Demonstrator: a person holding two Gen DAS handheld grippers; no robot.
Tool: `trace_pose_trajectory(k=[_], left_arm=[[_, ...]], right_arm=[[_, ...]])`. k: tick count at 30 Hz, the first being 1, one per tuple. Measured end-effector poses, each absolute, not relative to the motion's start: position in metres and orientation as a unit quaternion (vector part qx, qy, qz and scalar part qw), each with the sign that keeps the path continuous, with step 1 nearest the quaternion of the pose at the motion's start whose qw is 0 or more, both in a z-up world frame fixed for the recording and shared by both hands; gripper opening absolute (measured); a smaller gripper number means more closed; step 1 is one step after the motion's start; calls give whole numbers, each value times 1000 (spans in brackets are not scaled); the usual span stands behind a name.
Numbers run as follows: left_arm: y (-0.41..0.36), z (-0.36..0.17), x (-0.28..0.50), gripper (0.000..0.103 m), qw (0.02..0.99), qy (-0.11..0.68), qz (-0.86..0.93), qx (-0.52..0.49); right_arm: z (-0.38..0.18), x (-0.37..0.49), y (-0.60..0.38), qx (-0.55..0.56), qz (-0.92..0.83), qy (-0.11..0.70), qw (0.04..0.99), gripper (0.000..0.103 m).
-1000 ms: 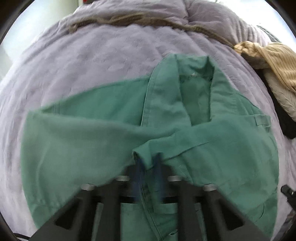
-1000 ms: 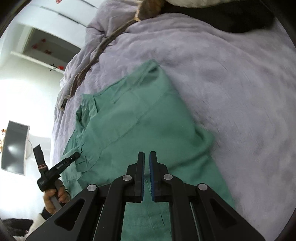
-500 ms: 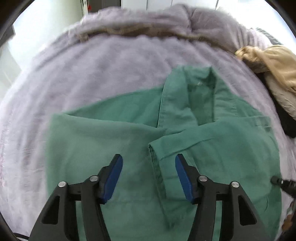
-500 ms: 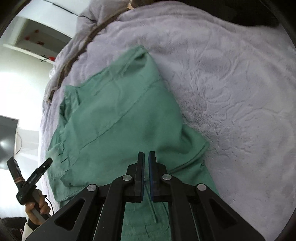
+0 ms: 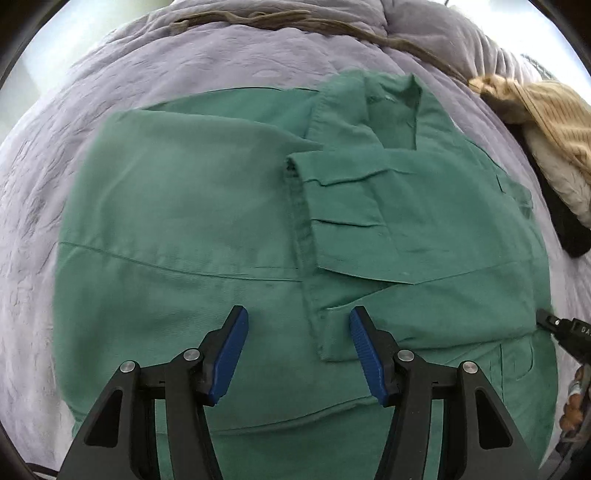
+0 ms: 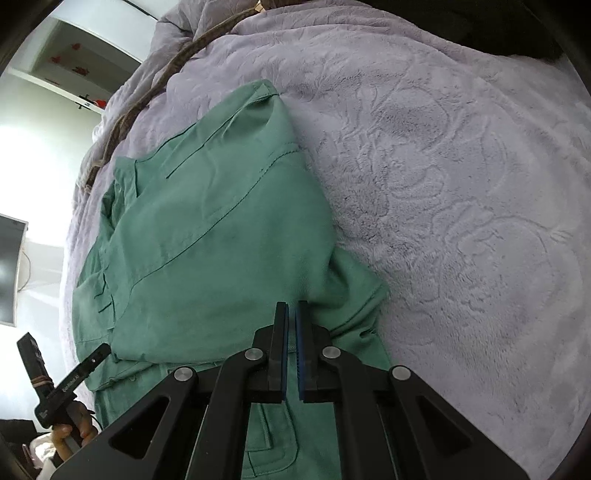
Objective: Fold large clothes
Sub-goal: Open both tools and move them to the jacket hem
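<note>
A green shirt lies spread on a lavender bedspread, collar at the far end. One sleeve is folded across its front. My left gripper hovers over the shirt's middle, open, with nothing between its blue pads. In the right wrist view the shirt fills the left half. My right gripper is shut, its tips at a fold on the shirt's right edge; no cloth shows between the pads. The left gripper appears at the lower left, held by a hand.
A tan knit garment and a dark one lie piled at the bed's right side. A brown trim runs along the far end. Bare bedspread stretches to the right of the shirt. A dark screen hangs off the bed.
My left gripper let go of the sleeve cuff, opened and shifted left over the shirt; the sleeve now lies across the front. My right gripper sank closer to the shirt's edge, still shut.
</note>
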State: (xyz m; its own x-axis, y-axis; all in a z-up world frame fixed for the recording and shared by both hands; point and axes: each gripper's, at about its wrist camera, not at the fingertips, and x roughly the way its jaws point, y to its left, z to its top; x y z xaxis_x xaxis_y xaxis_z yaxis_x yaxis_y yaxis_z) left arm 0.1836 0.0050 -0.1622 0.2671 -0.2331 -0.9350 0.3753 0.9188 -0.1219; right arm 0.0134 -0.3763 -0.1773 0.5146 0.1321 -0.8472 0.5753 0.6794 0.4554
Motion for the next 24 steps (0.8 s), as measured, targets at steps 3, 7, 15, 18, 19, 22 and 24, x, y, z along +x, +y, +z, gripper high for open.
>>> trace_pose_trajectory(k=[3,7,15,18,19,22,24], left_arm=[[10,-158,183,60,800,568,-171,91],[20,-154,181,60,796,579,-157,84],[21,-147,154,60,779,598,-155,105],[20,-141,142,60,775,603,-155,108],[20,-138,137,60,774,605,-153,108],[17,-132,125,60,769,612,-149,103],[21,-127,118,60,767,616,-146,104]], right_arm=[[-171,11,-376,373,-143,474,784,4],[-158,5,-371,364,-140,483,784,5],[-145,-19,-363,366,-144,513,763,31],[-143,-28,-358,369,-143,524,755,45],[-142,-31,-355,369,-141,528,752,47],[-141,-39,-346,368,-135,539,746,57],[-140,-44,-340,366,-129,546,742,58]])
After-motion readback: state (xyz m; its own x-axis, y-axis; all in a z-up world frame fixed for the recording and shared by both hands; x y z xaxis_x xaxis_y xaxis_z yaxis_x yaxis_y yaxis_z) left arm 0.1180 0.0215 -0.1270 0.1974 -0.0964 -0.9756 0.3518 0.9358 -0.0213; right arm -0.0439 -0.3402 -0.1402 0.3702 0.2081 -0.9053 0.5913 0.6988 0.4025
